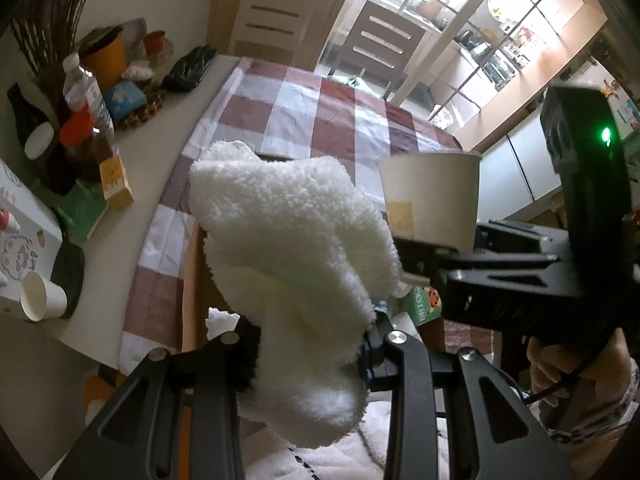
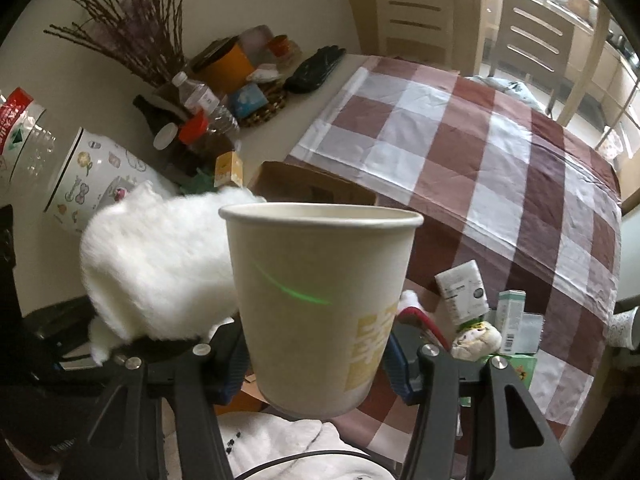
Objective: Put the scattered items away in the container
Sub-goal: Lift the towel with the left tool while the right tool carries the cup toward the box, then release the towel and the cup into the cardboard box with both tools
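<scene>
My left gripper (image 1: 308, 344) is shut on a fluffy white cloth (image 1: 288, 248), which it holds up above an open cardboard box (image 1: 191, 280) on the checked tablecloth. The cloth also shows in the right wrist view (image 2: 156, 268). My right gripper (image 2: 316, 360) is shut on an upright beige paper cup (image 2: 320, 300) with a yellow print. The cup shows in the left wrist view (image 1: 432, 196), just right of the cloth. The cardboard box (image 2: 316, 188) lies behind and under both. Small boxes (image 2: 464, 288) and a soft toy (image 2: 478, 338) sit to the right of the cup.
A brown and white checked tablecloth (image 1: 320, 120) covers the table. Along the left wall stand bottles (image 1: 86, 92), a paper cup (image 1: 40, 296) on its side, an orange pot (image 1: 106, 58), a black bag (image 1: 188, 68) and a decorated tin (image 2: 92, 176). Drawers (image 1: 276, 8) stand beyond.
</scene>
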